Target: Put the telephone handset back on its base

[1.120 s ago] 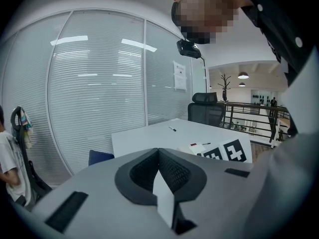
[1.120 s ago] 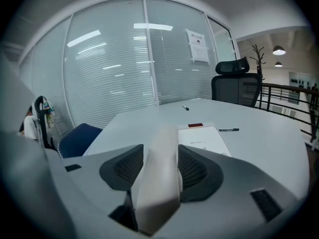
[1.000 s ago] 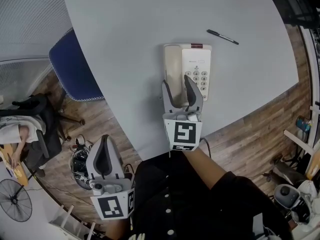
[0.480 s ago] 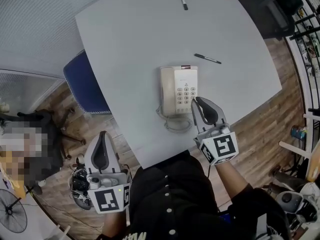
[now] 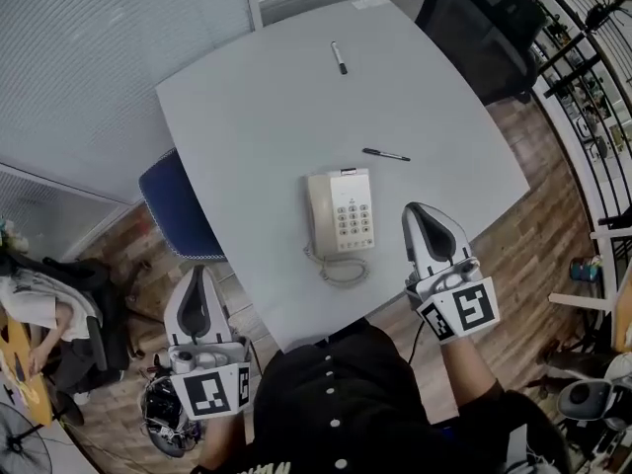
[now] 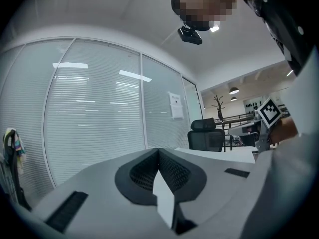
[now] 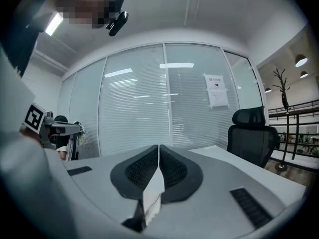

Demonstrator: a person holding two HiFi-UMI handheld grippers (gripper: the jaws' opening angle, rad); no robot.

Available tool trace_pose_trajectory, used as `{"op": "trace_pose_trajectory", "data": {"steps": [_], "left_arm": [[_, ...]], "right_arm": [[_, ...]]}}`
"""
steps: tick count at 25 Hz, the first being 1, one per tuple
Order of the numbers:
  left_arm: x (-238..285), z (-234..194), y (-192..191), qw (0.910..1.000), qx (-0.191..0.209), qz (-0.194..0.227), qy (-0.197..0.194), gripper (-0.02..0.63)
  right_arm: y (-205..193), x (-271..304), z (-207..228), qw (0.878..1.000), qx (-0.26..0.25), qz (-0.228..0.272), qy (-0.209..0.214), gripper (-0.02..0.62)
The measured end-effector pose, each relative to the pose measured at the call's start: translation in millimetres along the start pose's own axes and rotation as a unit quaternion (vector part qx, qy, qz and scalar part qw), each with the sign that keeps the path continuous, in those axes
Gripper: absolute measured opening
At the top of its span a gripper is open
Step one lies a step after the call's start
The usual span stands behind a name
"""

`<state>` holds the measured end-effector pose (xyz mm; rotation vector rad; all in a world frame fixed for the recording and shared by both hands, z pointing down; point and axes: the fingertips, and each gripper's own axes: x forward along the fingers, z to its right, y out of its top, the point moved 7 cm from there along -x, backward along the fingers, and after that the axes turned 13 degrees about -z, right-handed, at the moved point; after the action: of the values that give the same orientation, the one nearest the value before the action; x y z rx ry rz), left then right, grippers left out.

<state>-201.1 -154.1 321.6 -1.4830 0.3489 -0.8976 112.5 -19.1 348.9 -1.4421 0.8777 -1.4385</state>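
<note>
Looks along the left tool (image 6: 158,151), jaws pressed together with nothing between them. Faces a glass wall (image 6: 99,118) with lowered blinds and a paper notice (image 6: 176,105) stuck on one pane. Takes in a black office chair (image 6: 205,135) right of centre, a coat stand (image 6: 218,106) behind it, and a square-patterned marker cube (image 6: 269,111) near the right edge. Catches a small dark camera (image 6: 191,34) overhead.

Cream telephone (image 5: 338,213) (grey table (image 5: 257,117))
</note>
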Motion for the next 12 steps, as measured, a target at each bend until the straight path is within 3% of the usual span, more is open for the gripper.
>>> {"op": "trace_pose_trajectory", "data": {"steps": [12], "left_arm": [[-21.8,-17.1,18.2,0.9986,0.005,0.051,0.012,0.014]], "right_arm": [[45.5,-68.1,16.4,0.992,-0.003,0.093,-0.087,0.034]]}}
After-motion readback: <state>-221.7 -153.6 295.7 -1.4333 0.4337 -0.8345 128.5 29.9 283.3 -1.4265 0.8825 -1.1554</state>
